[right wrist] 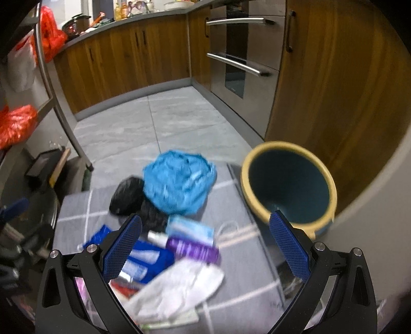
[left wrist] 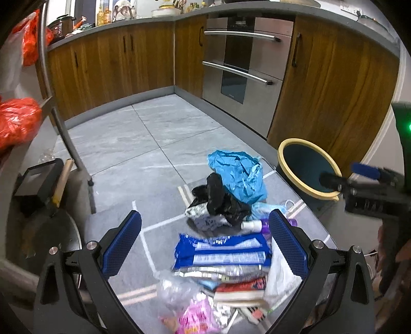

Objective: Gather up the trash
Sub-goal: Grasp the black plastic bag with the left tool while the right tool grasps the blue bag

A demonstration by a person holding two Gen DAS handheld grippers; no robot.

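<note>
Grey tiled kitchen floor (left wrist: 159, 133), wooden cabinets (left wrist: 334, 84), a grey mat (right wrist: 244, 259) strewn with trash; left gripper (left wrist: 205, 246) and right gripper (right wrist: 205, 246) both spread wide, holding nothing

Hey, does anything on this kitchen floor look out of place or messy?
Yes. Trash is heaped on the grey mat: a crumpled blue bag, a black bag, a blue wrapper, a purple bottle. The bin beside it looks empty.

Pink wrapper (left wrist: 191, 319): cut off by the bottom edge of the left wrist view. Purple bottle (right wrist: 192, 249): label blurred, unreadable. Black bag (left wrist: 221, 203): partly covered by the blue bag (left wrist: 237, 174). Bench items (left wrist: 120, 12): too small to identify. Right gripper (left wrist: 331, 179): only partly visible at the frame edge.
</note>
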